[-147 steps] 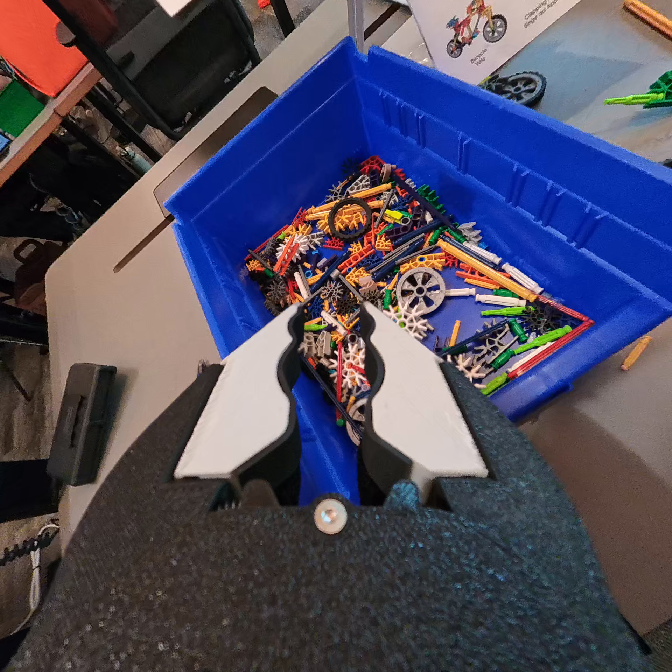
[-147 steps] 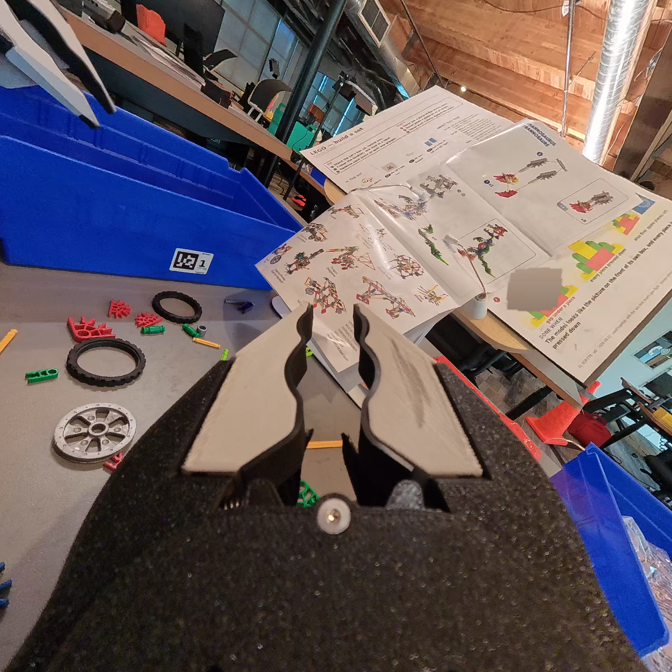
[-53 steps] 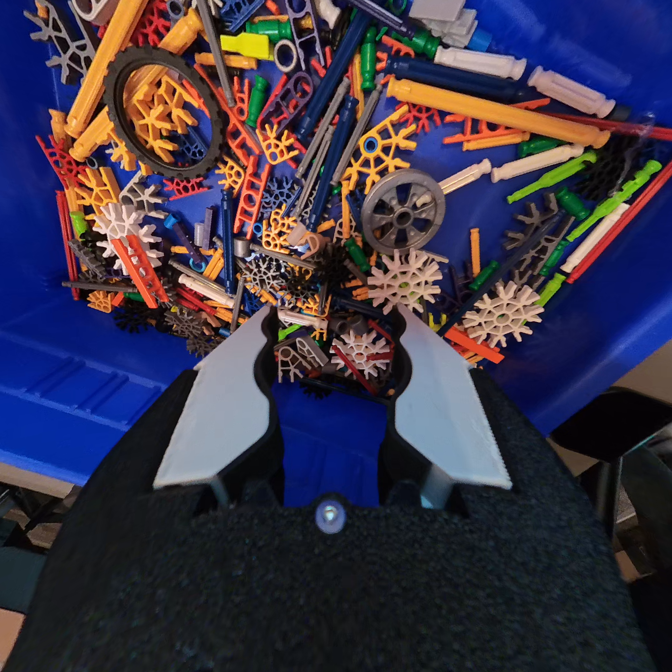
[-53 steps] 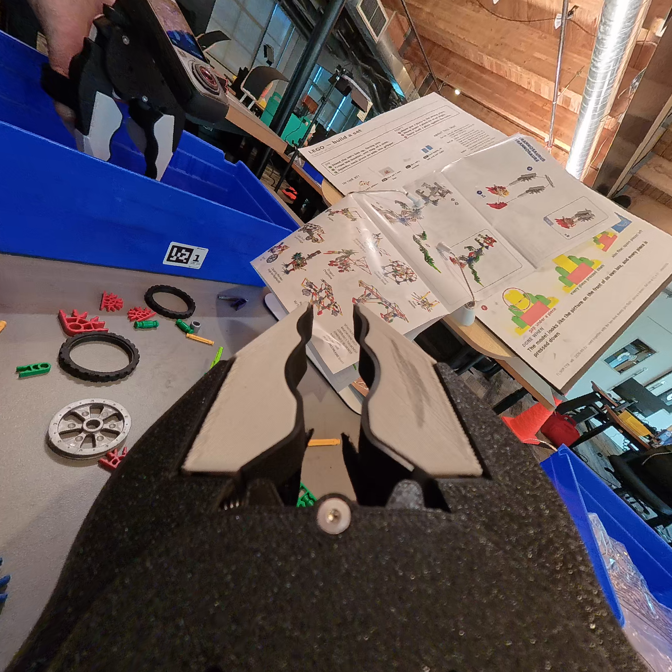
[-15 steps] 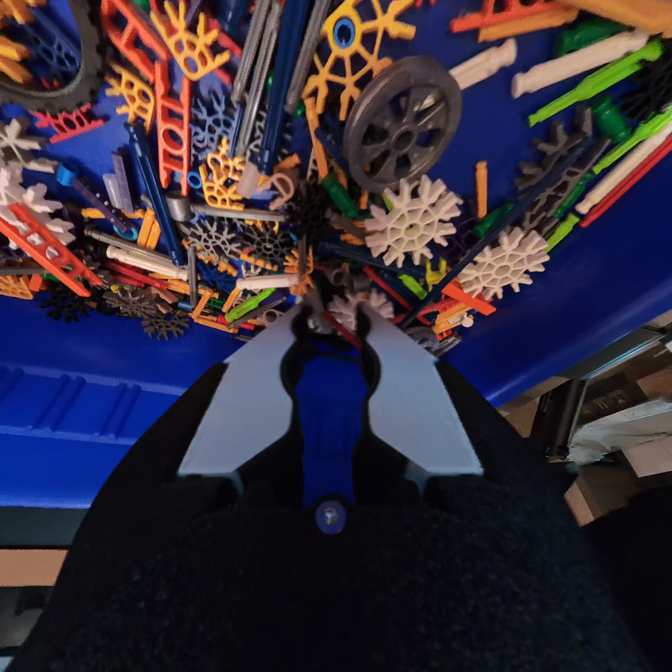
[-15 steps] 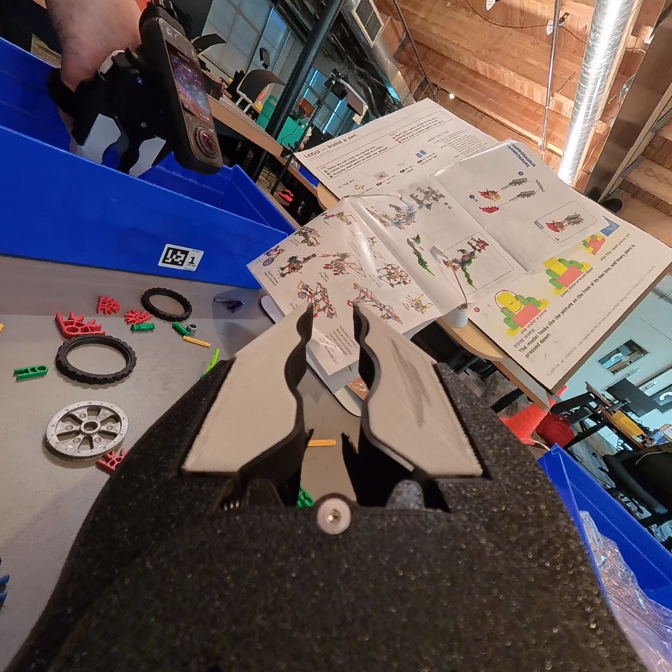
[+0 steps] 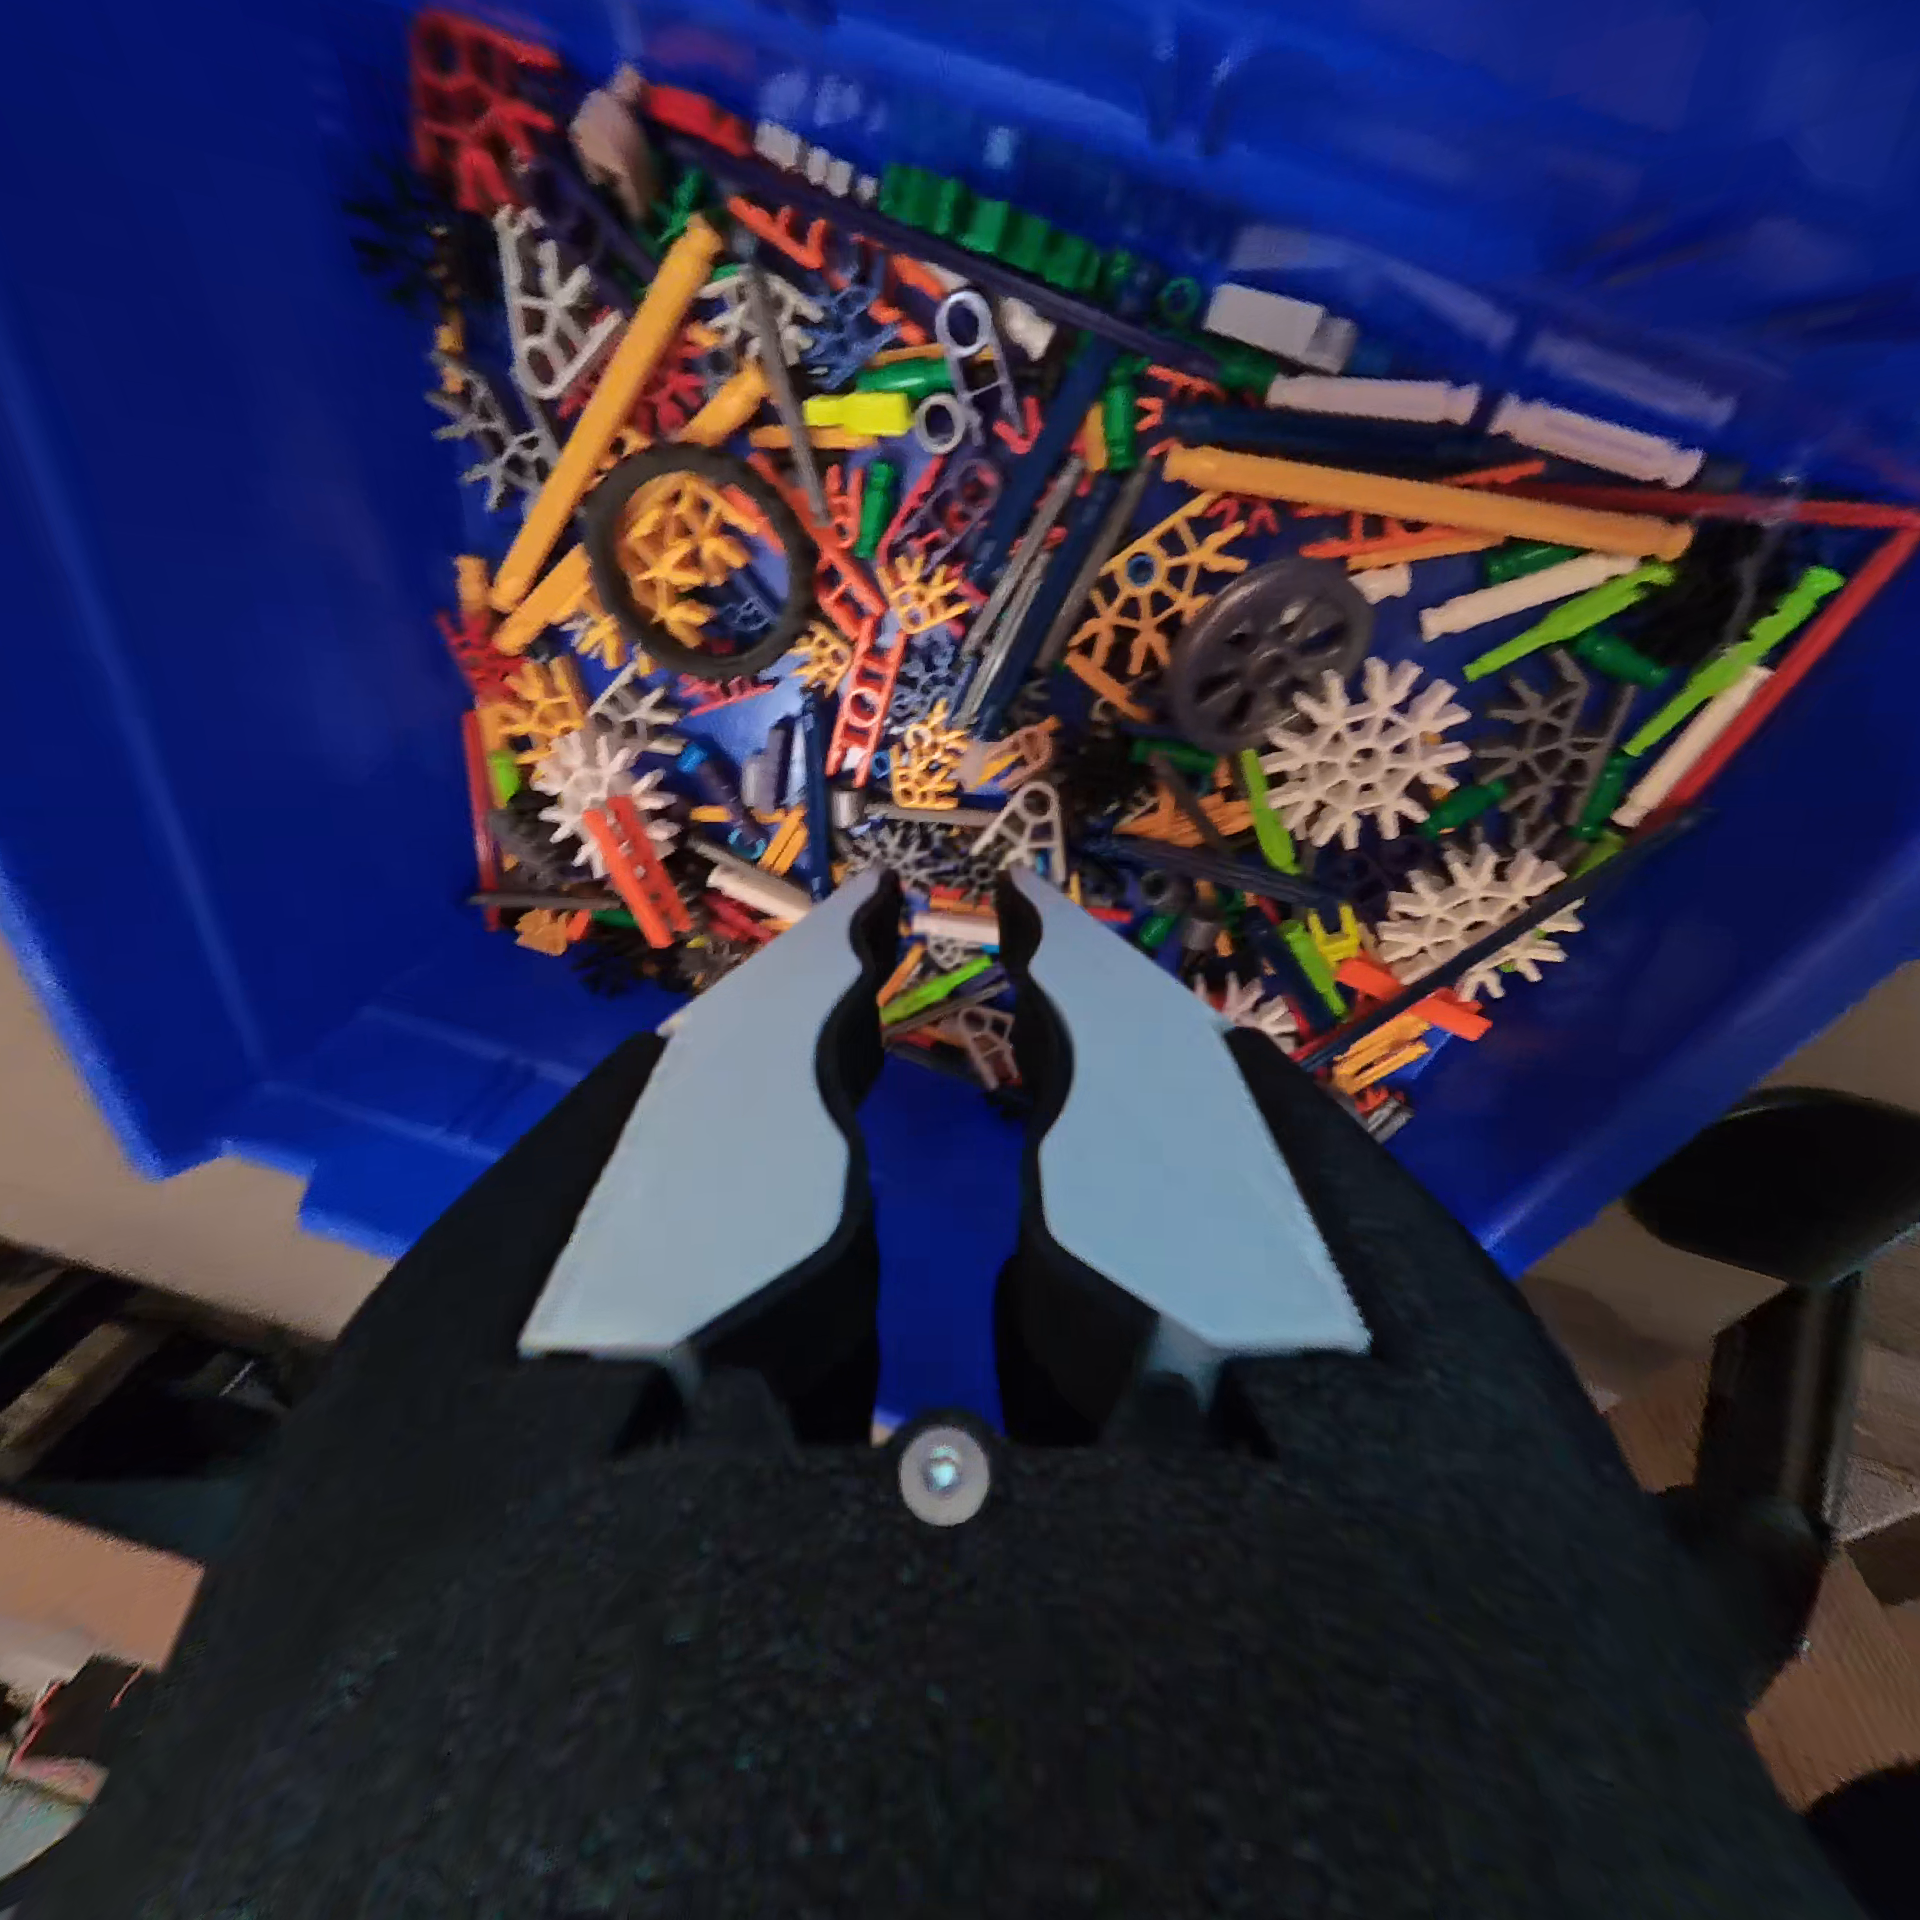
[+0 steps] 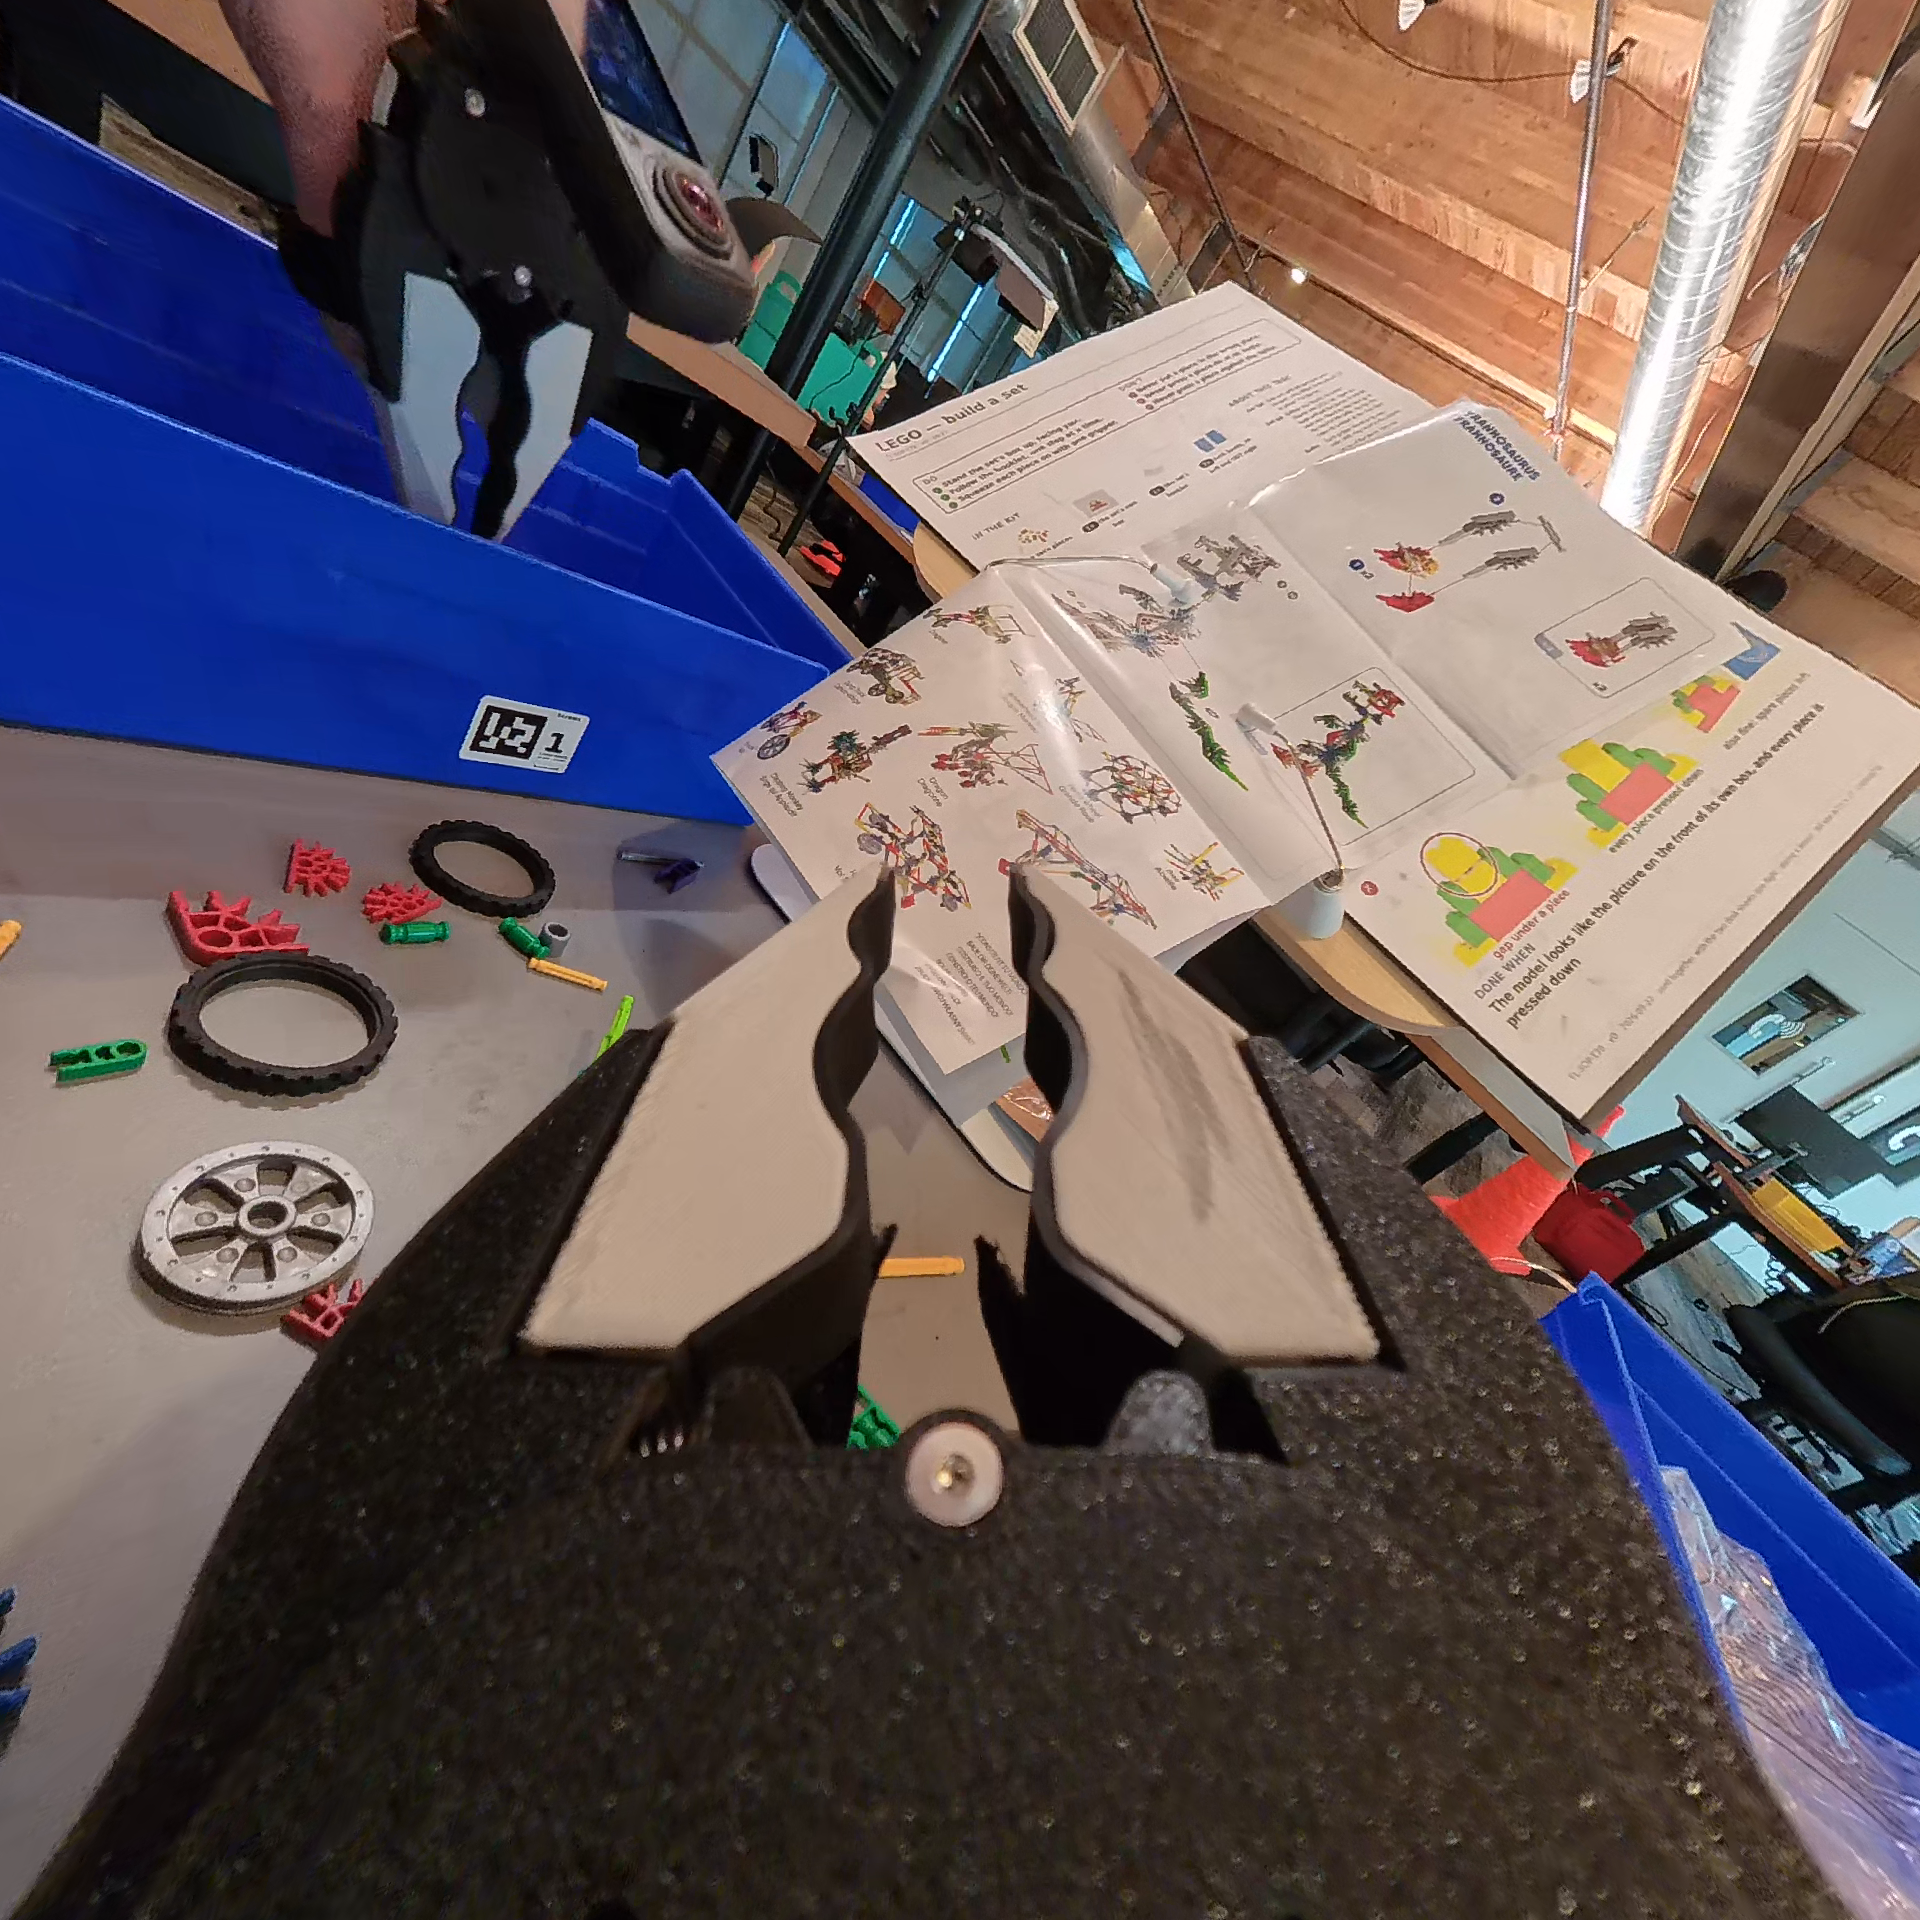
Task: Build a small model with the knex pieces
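— Hovering inside the bin (image 7: 208, 727) with the left gripper (image 7: 949, 885), tips just above the near edge of the pile (image 7: 1039, 623). Parted by a narrow gap, pinching nothing.

— Nearest to what?

— To a white rod (image 7: 951, 925), seen through the gap, lying crosswise in the jumble. Too blurred to tell whether touching it or just clear.

— And round about?

— Farther in, a grey wheel (image 7: 1273, 655) beside a white snowflake (image 7: 1361, 750). Off to the left, a black tyre (image 7: 694, 566).

— Handling, at a guess?

— Light, stiff, smooth plastic, probably. Rods likely to roll or squirt out if nipped near an end, so best taken across the middle. Tangled too, so apt to drag neighbours along. Snowflakes best gripped across the rim. Tyre probably rubbery, with some give.

— Right gripper (image 8: 951, 883)?

— Held up off the table (image 8: 468, 1143), pointing at the sloping sheets (image 8: 1247, 675). Likewise parted a little, empty, touching nothing.

— Near it?

— Below, a yellow rod (image 8: 920, 1265) on the table. To the left, a silver wheel (image 8: 257, 1221) and a loose tyre (image 8: 281, 1023), well apart from the tips. Visible from this side too: left gripper over the bin, held in a hand (image 8: 312, 125), nothing between its tips.
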Motion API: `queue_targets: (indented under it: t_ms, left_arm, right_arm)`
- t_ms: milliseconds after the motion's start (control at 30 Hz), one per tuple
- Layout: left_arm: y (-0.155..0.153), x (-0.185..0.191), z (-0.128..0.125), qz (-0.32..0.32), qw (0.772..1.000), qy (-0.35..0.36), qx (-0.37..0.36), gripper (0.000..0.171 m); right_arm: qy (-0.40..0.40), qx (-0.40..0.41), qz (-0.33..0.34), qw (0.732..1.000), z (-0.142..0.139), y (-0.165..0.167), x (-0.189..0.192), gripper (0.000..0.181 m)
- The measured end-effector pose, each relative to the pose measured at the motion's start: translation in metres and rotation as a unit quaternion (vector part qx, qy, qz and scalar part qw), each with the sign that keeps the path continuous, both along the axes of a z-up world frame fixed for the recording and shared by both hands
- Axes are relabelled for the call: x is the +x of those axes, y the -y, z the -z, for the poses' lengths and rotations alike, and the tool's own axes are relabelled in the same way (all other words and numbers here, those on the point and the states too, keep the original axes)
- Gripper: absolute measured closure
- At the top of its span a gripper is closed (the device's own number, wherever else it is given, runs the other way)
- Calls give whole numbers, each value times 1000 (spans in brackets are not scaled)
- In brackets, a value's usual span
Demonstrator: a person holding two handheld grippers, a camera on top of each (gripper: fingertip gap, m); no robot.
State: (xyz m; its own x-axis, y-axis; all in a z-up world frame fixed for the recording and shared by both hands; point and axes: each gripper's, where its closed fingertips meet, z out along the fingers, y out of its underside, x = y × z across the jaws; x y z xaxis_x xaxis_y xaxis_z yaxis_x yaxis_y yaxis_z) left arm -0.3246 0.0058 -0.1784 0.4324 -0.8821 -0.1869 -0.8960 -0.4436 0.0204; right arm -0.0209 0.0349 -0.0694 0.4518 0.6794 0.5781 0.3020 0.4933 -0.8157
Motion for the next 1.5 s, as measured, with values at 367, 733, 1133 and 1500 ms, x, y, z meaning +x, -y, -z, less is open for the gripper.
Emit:
queue_targets:
  t_ms: [367, 733, 1133, 1500]
  left_arm:
    - [8, -26, -1, -19, 999, -47, -2, 141]
    - [27, -10, 11, -2, 999, -24, -24, 138]
    - [26, -12, 28, 10, 999, -35, -27, 135]
    - [23, -12, 39, 16, 999, -42, -30, 135]
  right_arm:
    - [6, -1, 3, 1000, 3, -2, -1, 160]
    - [9, -3, 4, 1000, 6, -3, -2, 160]
    - [17, -4, 7, 1000, 9, -5, -3, 160]
    - [16, -3, 7, 1000, 8, -4, -3, 160]
